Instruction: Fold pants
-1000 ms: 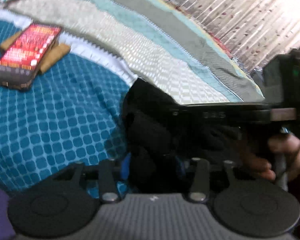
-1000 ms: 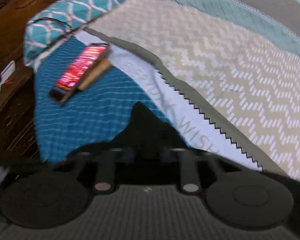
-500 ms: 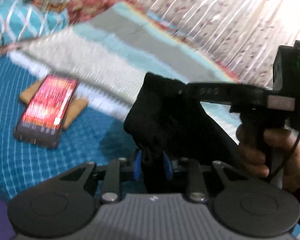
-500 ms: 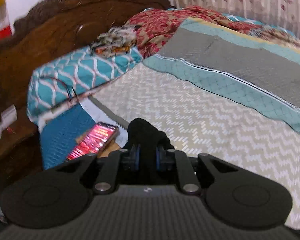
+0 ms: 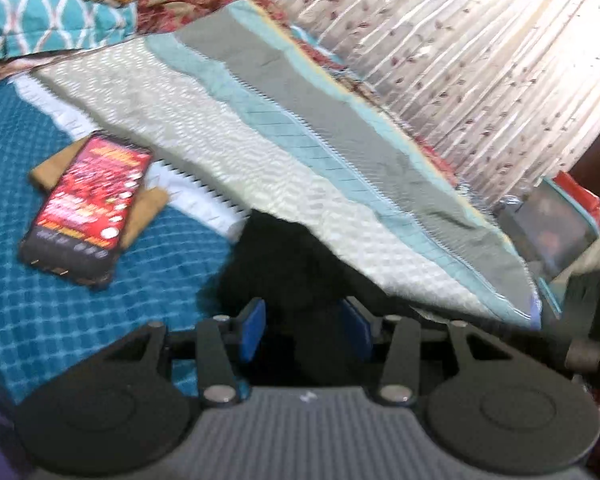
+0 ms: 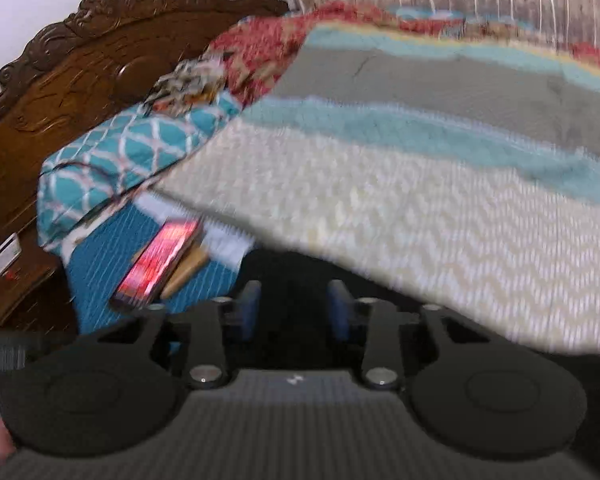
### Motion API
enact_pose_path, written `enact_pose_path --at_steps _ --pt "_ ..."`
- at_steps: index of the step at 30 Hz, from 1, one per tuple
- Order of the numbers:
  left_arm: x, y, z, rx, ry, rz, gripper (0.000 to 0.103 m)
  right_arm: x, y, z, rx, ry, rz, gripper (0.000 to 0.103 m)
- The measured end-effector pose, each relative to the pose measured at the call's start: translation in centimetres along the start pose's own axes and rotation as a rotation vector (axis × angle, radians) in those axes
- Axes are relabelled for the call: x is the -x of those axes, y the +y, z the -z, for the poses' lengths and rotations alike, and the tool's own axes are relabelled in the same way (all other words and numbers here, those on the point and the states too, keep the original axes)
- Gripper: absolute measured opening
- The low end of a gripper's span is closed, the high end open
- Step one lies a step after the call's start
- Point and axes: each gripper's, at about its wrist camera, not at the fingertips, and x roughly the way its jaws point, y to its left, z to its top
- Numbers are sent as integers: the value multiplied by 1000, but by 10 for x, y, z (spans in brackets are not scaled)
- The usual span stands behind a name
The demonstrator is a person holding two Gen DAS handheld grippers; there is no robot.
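Note:
The black pants [image 5: 284, 264] lie bunched on the bed just ahead of my left gripper [image 5: 304, 326]. Its blue pads [image 5: 252, 328] stand apart with black cloth between them, loose. In the right wrist view the pants [image 6: 292, 276] show as a dark mass in front of my right gripper [image 6: 294, 310], whose blue pads [image 6: 250, 308] are also spread apart. Most of the pants are hidden under the grippers.
A phone with a lit red screen [image 5: 88, 204] lies on a tan pad [image 5: 148, 208] on the teal bedsheet [image 5: 60, 320]. A striped quilt [image 5: 300, 128] covers the bed. A teal pillow [image 6: 132, 152] and carved wooden headboard [image 6: 80, 72] are at the left. A curtain [image 5: 480, 40] hangs behind.
Both grippers came down from a raised hold and opened, letting the black pants go onto the bed. The right gripper and hand have left the left wrist view.

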Motion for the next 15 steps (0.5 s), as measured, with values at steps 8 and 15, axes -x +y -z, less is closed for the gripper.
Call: enact_pose_path --at_steps 8,15 --pt "-23 -24 11 -52 71 1 42 -24 16 49 -92 210 -208 33" --pt "-38 -34 14 -97 101 -30 42 42 -35 32 -226 21 -100 33"
